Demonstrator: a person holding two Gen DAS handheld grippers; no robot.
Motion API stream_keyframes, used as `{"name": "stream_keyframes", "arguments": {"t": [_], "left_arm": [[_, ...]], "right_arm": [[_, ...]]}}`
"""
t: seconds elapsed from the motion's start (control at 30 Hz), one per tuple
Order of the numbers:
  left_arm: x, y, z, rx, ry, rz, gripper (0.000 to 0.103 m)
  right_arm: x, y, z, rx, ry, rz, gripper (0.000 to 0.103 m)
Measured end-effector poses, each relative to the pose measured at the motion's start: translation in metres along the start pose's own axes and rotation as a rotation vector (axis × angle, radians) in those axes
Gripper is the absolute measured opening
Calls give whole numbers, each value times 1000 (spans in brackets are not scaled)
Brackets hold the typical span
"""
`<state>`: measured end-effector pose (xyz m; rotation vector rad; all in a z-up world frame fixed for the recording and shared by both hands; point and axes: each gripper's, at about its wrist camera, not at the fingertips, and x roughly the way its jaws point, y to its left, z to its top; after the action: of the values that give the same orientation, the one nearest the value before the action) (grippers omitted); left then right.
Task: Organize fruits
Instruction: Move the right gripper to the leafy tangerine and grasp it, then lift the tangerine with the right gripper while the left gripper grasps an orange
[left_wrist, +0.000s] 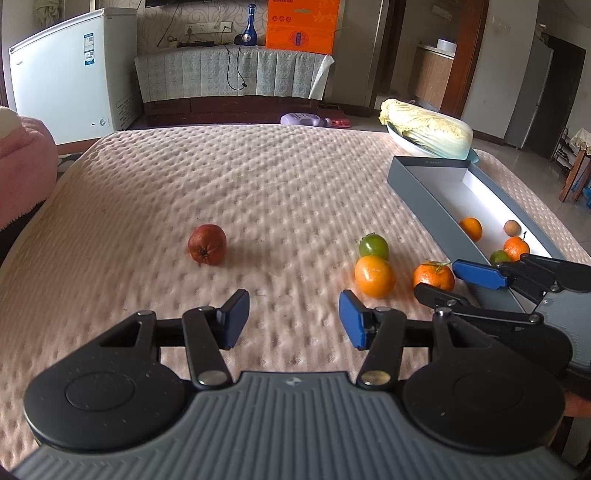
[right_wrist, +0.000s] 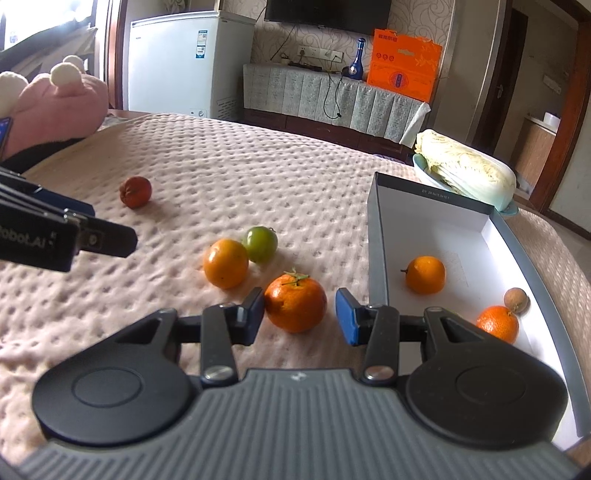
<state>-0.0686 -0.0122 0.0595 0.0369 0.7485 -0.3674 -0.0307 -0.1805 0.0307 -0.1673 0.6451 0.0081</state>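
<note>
On the pink quilted cover lie a dark red fruit (left_wrist: 207, 244) (right_wrist: 135, 191), a green fruit (left_wrist: 374, 246) (right_wrist: 260, 243), a smooth orange (left_wrist: 374, 276) (right_wrist: 225, 263) and a stemmed tangerine (left_wrist: 433, 276) (right_wrist: 295, 303). A grey box (left_wrist: 424, 195) (right_wrist: 377, 236) with a white inside holds two oranges (right_wrist: 425, 275) (right_wrist: 498, 323), a small brown fruit (right_wrist: 516, 300) and a green fruit (left_wrist: 499, 256). My left gripper (left_wrist: 293, 317) is open and empty above the cover. My right gripper (right_wrist: 300, 314) is open around the stemmed tangerine, the jaws on either side of it; it also shows in the left wrist view (left_wrist: 456, 282).
A napa cabbage (left_wrist: 428, 127) (right_wrist: 467, 168) in a bowl sits beyond the box. A pink plush toy (right_wrist: 55, 107) lies at the far left edge. A white freezer (left_wrist: 70, 74), a covered cabinet (left_wrist: 232, 74) and an orange carton (left_wrist: 301, 24) stand behind.
</note>
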Motion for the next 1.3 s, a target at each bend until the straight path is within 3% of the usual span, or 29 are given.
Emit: {"name": "stream_keyframes", "arguments": {"t": [0.43,1.3], "left_arm": [[2,1,0,1,4,3,60],[21,-36,4,26,4,-53,60]], "right_arm": [[3,0,-2,1,33,35,41],[-64,-25,-8,18,43,276,41]]}}
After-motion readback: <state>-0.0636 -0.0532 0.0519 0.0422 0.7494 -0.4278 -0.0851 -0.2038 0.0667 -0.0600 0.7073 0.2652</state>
